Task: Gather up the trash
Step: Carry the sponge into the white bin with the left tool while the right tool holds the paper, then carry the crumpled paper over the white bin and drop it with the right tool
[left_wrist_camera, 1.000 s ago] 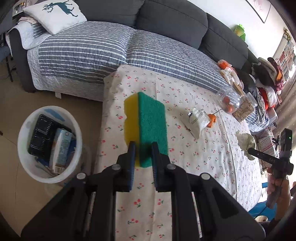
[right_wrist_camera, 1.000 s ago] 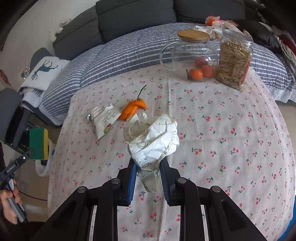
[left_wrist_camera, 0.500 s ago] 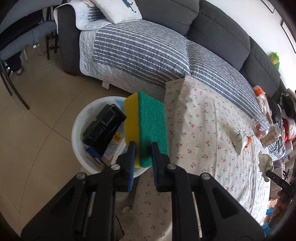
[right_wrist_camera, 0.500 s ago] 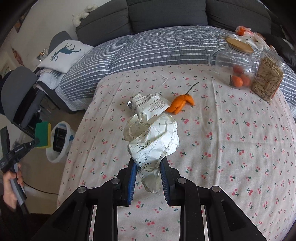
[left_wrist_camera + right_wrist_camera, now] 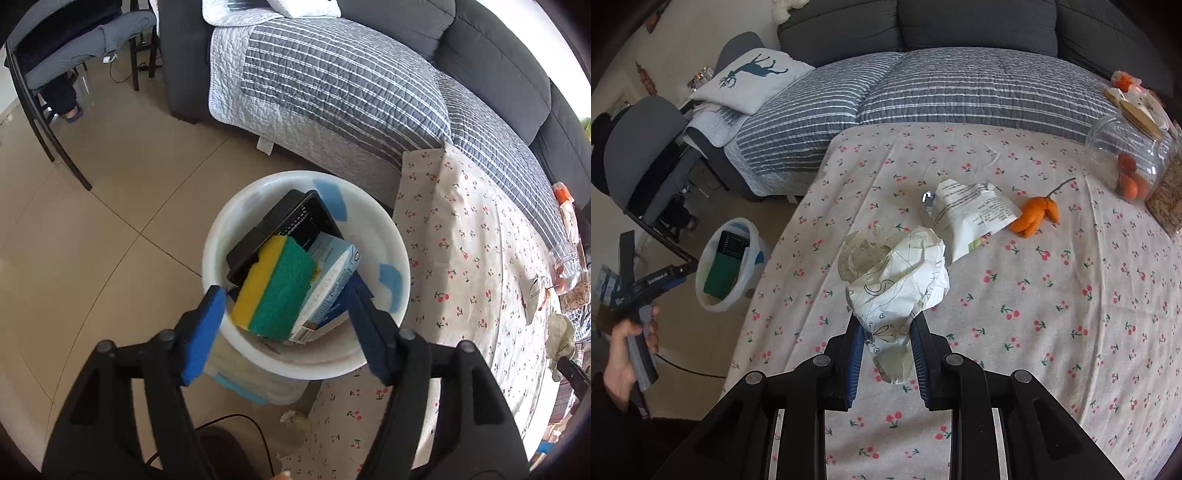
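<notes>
My left gripper [image 5: 286, 314] is open and empty above the white trash bin [image 5: 373, 354]. The yellow-and-green sponge [image 5: 275, 290] lies in the bin on a black tray [image 5: 291, 221] and a blue-white carton [image 5: 328, 284]. My right gripper [image 5: 886, 350] is shut on a crumpled paper ball [image 5: 897, 277] and holds it above the cherry-print tablecloth [image 5: 1034, 314]. A torn white packet [image 5: 971, 210] and an orange pepper [image 5: 1036, 214] lie on the cloth further back. The bin [image 5: 718, 299] and my left gripper [image 5: 665, 277] also show at the left of the right wrist view.
A grey sofa with a striped quilt [image 5: 942, 85] runs behind the table. A glass jar with oranges [image 5: 1126, 166] and a jar of seeds [image 5: 1167, 195] stand at the table's right edge. A chair [image 5: 74, 48] stands on the tiled floor [image 5: 92, 240] left of the bin.
My left gripper moved over the bin, opened and let go of the sponge, which now lies in the bin. My right gripper still holds the paper ball and has turned slightly left.
</notes>
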Demonstrator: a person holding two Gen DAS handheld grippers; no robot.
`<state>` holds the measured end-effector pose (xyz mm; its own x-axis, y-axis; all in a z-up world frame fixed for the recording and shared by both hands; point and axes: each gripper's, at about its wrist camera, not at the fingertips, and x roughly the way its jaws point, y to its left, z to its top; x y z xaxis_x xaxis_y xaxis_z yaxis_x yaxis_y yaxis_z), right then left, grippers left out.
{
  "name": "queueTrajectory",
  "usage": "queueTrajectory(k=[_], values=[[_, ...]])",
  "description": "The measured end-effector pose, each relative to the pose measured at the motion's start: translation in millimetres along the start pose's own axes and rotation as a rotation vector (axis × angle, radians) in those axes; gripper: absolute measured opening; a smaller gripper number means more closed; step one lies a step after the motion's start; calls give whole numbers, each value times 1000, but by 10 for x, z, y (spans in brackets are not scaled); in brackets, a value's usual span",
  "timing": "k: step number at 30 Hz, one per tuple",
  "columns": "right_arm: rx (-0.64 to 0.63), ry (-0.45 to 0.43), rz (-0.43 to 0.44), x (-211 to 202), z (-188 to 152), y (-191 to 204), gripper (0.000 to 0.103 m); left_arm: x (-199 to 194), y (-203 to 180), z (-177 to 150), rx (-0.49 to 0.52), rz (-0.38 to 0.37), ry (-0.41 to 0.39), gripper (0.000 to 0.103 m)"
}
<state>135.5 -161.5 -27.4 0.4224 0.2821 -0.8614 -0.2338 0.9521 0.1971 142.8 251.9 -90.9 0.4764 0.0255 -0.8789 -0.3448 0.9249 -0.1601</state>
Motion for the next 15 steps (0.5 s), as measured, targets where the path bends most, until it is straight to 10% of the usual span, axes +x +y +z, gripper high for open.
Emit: queueTrajectory(k=[15], values=[[-172,67,141,764,306,1485,26,-130,200,-36,123,202,9,93]])
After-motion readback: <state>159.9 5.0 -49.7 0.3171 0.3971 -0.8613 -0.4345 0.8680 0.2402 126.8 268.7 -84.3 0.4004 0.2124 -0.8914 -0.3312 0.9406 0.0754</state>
